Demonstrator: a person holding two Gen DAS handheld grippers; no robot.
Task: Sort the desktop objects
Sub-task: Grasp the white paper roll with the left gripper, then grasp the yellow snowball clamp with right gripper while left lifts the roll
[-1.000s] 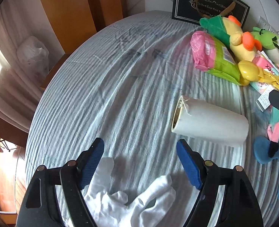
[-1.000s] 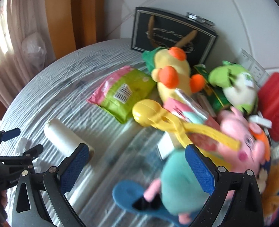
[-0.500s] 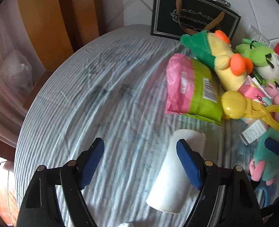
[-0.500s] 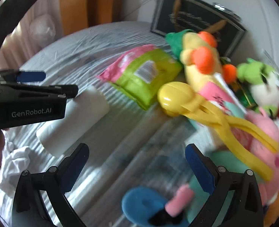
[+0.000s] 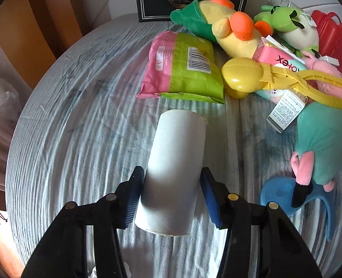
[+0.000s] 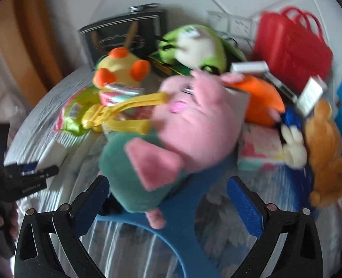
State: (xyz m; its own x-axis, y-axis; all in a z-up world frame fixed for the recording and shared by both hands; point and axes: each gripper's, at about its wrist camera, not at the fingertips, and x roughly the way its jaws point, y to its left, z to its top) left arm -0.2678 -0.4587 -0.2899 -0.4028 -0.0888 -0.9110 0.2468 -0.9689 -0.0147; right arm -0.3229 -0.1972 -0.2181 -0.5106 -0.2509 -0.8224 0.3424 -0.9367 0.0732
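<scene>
The left gripper [image 5: 172, 191] has just been closing its jaws on the white roll [image 5: 174, 169], which lies between them at the lower middle of the left wrist view; the blue pads look pressed to both flanks near its closer end. To do this grasp well, I judge the squeeze should stay gentle, since the hollow roll could crush, and the lift should go straight up, because most of the roll's length juts ahead of the jaws and may sag or swing. Its far end lies close to the pink and green packet [image 5: 182, 68], so dragging forward risks a nudge. The right gripper [image 6: 167, 199] has its jaws wide with nothing gripped, over the pig toy [image 6: 161, 150] and a blue piece [image 6: 182, 227] on the striped counter [image 5: 78, 127]; that view is blurred. The toy heap fills the upper right.
</scene>
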